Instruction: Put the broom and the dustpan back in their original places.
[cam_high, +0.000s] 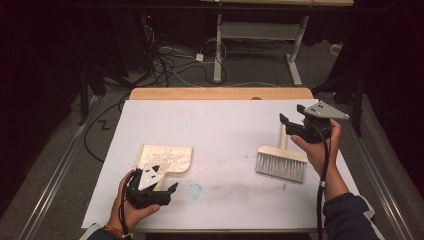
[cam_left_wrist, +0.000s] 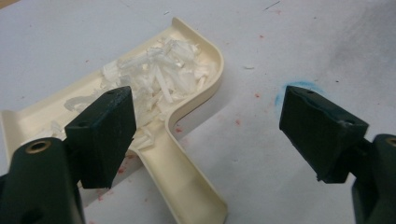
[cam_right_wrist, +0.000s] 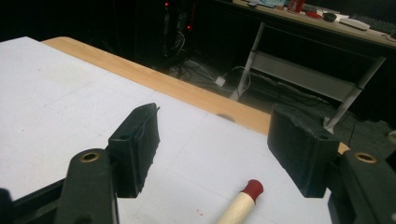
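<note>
A cream dustpan (cam_high: 167, 157) lies on the white sheet at the left, holding a pile of white shreds (cam_left_wrist: 159, 77). Its handle (cam_left_wrist: 184, 179) runs toward my left gripper (cam_high: 165, 194), which is open just above and beside it; in the left gripper view the handle lies between the spread jaws, nearer the left one. A hand brush (cam_high: 281, 162) with grey bristles lies at the right. Its wooden handle with a red tip (cam_right_wrist: 252, 187) points between the jaws of my right gripper (cam_high: 290, 122), which is open and holds nothing.
The white sheet (cam_high: 220, 125) covers a wooden table whose far edge (cam_high: 220, 93) shows. A blue smudge (cam_high: 195, 191) and small red specks mark the sheet near the dustpan. Beyond the table are floor cables (cam_high: 165, 60) and a white desk frame (cam_high: 260, 35).
</note>
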